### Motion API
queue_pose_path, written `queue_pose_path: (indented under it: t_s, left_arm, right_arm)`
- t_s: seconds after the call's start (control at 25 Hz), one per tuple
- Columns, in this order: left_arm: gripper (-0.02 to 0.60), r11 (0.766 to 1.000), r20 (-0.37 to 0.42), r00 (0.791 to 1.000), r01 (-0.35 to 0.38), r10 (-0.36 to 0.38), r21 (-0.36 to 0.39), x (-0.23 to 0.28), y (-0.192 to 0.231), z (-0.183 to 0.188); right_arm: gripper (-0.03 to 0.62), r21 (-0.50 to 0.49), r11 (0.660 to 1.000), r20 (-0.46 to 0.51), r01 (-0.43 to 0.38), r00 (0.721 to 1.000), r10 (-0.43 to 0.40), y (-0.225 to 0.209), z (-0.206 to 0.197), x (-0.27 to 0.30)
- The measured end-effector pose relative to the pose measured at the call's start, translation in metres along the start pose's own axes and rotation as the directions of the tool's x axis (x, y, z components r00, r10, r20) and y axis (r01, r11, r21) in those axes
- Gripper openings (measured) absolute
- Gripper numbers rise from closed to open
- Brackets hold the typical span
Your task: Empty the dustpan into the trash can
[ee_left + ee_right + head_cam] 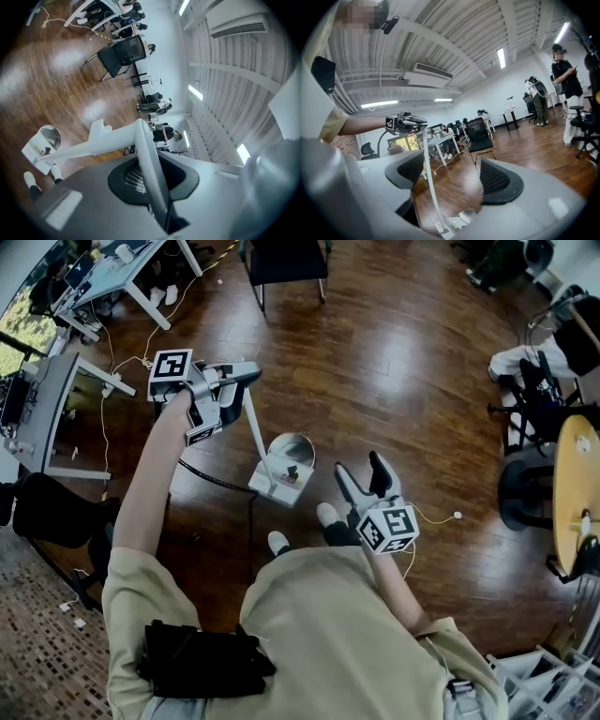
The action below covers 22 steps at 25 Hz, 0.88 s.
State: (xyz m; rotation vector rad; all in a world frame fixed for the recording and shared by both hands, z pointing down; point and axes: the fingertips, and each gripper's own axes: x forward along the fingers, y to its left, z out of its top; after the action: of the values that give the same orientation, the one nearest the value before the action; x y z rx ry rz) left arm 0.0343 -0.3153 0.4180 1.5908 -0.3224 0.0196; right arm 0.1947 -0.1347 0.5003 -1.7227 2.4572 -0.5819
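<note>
Stretching ahead of both sets of jaws, the wooden floor (403, 362) lies open and bare for a good way, bounded far beyond them by a black chair (286, 261), by a white table (112, 268) off to the outer side of the left jaws, and by a round yellow table (574, 486) well out to the outer side of the right jaws. The left gripper (246, 374) is clenched on the top end of the dustpan's long white handle (257, 432); in the left gripper view the handle runs straight through between the dark pads, pinched tight. From those jaws the handle slants down to the dustpan (278, 484), which hangs low below them and towards the right gripper; whether it rests on the floor I cannot tell. A round-rimmed trash can (292, 448) stands right against the pan's far side, touching or just beside it. The person's white shoes (326, 514) are just behind the pan. The right gripper (361, 479) is released, its jaws spread wide with nothing in them, just beside the pan and can and apart from both.
</note>
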Motion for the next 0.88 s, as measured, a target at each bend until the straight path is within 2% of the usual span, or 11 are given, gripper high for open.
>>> queue_pose_path:
  t_s: [0.28,0.64,0.88]
  left_arm:
    - [0.036,1.0,0.006,1.0,-0.008,0.008,-0.017,0.029,0.002,0.04]
    - [0.055,0.999,0.028,0.999,0.016,-0.015,-0.049,0.074,0.003,0.093]
    - [0.063,0.998,0.042,0.999,0.023,-0.02,-0.058,0.084,0.007,0.109]
  right_arm:
    - [0.367,-0.005,1.0,-0.016,0.003,1.0,-0.003,-0.015,0.006,0.011]
    - [0.367,-0.028,1.0,-0.016,0.015,1.0,-0.015,-0.047,0.028,0.034]
    - [0.367,-0.03,1.0,-0.01,0.009,1.0,-0.009,-0.057,0.033,0.044]
